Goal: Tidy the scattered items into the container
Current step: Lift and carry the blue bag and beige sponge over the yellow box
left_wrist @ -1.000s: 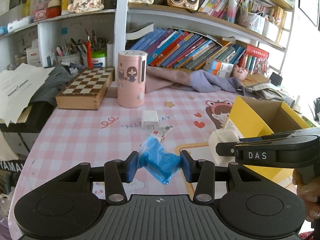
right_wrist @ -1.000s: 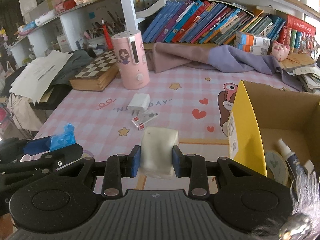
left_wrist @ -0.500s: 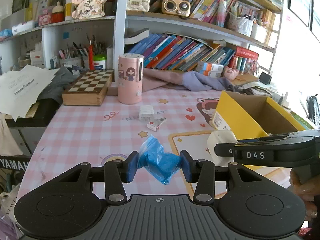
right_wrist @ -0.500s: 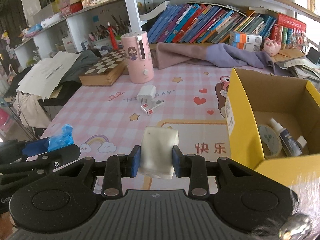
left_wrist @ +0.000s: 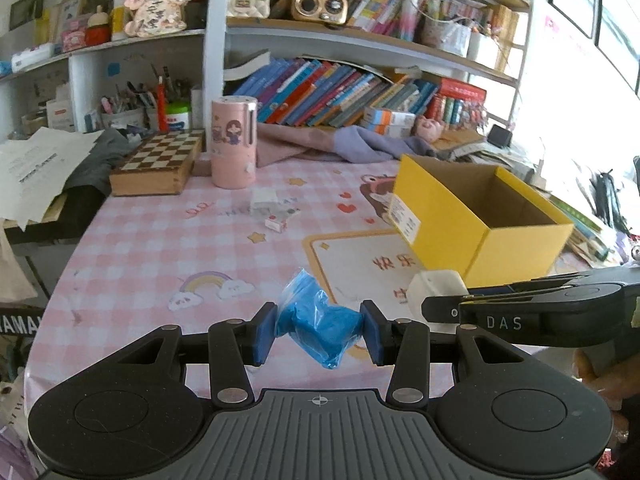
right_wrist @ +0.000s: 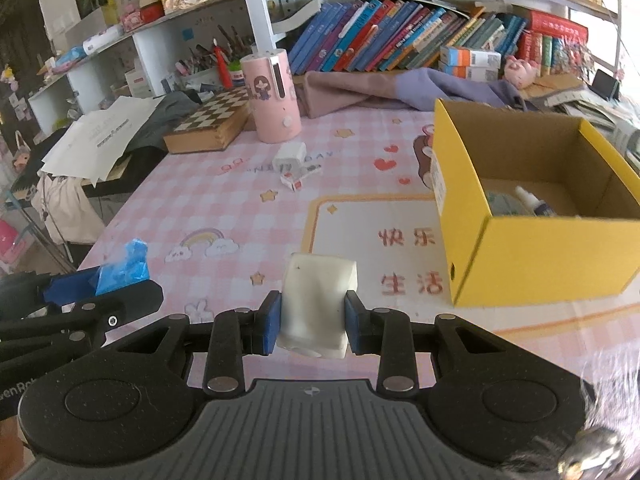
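Left wrist view
Left tongs (left_wrist: pixel 319 334): partly closed, both blue pads pressed into one crumpled blue bag (left_wrist: pixel 320 326), held clear above the bench (left_wrist: pixel 160 248).
Right tongs (left_wrist: pixel 430 308): seen from the side at the right edge, clamped on one white block (left_wrist: pixel 436 286); part of a hand (left_wrist: pixel 600 376) shows beneath them.
Container: one yellow box (left_wrist: pixel 516 248), open-topped, on the right of the bench beyond the white block; its floor is hidden from here.
Loose items on the bench: two, a white plug (left_wrist: pixel 265 199) and, just beside it, a small red-and-white packet (left_wrist: pixel 280 220), both mid-bench and well apart from the box.
Surroundings: one pink canister (left_wrist: pixel 234 142), one chessboard box (left_wrist: pixel 158 166), a purple cloth (left_wrist: pixel 360 144), shelves of books behind.

Right wrist view
Right tongs (right_wrist: pixel 312 322): nearly closed, pads gripping the white block (right_wrist: pixel 316 300) by its sides, upright.
Left tongs (right_wrist: pixel 86 294): at the left edge, with the blue bag (right_wrist: pixel 124 268) between the pads.
Yellow box (right_wrist: pixel 532 256): ahead and right, its near wall between the tongs and its inside; a white-capped bottle (right_wrist: pixel 534 202) and one round thing lie in it.
Loose items: white plug (right_wrist: pixel 290 156) and packet (right_wrist: pixel 298 176), ahead near the pink canister (right_wrist: pixel 272 94).
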`<state>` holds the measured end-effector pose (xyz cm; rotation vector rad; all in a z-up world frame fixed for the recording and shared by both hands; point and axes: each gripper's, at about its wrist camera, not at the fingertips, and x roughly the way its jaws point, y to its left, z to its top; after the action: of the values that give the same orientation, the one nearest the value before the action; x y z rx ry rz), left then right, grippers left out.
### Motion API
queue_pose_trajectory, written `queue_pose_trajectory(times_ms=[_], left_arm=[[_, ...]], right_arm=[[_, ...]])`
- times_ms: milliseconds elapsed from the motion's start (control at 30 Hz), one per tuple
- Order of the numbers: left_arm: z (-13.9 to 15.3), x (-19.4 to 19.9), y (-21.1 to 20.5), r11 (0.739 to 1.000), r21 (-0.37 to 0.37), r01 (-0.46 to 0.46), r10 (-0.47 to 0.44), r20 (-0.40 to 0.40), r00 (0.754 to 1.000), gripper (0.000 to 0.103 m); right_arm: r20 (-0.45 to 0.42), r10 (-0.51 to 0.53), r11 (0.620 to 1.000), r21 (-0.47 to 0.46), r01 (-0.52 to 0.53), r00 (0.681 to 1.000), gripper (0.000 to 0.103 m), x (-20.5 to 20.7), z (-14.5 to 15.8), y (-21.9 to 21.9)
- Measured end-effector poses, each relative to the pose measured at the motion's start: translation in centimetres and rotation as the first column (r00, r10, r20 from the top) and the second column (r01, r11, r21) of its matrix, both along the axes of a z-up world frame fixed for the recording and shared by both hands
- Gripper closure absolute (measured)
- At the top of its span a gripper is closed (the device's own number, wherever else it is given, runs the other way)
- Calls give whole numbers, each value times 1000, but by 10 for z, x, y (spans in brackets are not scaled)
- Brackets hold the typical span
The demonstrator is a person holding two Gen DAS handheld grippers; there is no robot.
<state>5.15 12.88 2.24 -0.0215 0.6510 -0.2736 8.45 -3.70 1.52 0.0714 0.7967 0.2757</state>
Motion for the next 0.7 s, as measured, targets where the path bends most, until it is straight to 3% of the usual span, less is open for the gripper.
queue_pose_trajectory(times_ms=[400, 700], left_arm=[[-4, -10, -35, 991, 6, 136, -136, -17, 991, 60], [-8, -12, -71, 962, 2, 272, -272, -29, 962, 60]], right_arm=[[-21, -132, 991, 9, 132, 991, 72, -36, -4, -40], [-31, -262, 965, 2, 263, 964, 72, -59, -6, -78]])
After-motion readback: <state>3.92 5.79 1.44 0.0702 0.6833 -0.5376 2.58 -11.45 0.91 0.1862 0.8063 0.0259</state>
